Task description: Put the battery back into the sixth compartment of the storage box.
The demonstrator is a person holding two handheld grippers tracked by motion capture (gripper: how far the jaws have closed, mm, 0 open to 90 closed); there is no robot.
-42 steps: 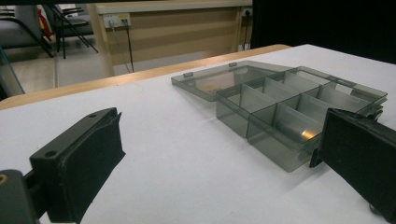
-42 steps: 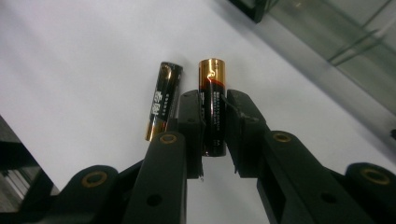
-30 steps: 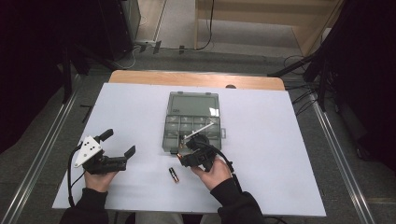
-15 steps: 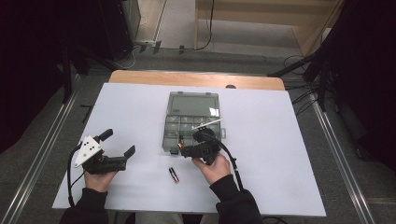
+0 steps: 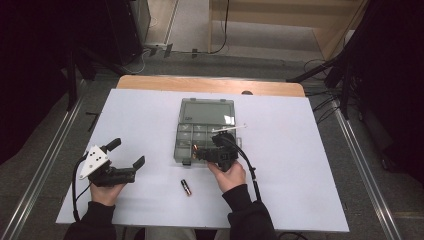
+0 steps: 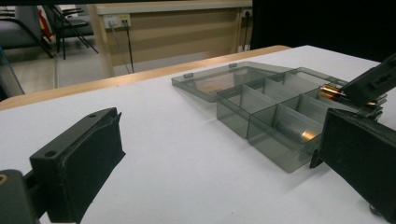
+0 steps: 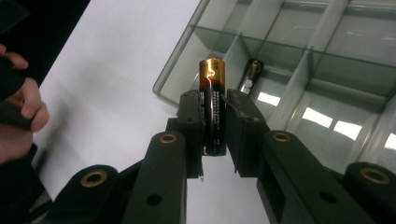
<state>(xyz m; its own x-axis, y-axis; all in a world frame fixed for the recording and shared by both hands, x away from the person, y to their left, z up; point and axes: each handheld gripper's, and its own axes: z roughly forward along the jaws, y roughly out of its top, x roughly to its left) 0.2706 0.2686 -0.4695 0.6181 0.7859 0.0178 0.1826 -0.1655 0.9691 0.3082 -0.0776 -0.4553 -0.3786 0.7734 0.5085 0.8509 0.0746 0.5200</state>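
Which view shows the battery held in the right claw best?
The right gripper view: the battery sits close up, clamped between the right claw, gold end forward. The left gripper view shows just its gold end over the organizer box. In the high view it is a small orange glint.

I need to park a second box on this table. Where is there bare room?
The right side of the table, beyond the right claw, is bare, as is the far-left stretch beside the organizer box. It is crowded near the front, between the left claw, the loose battery and the box.
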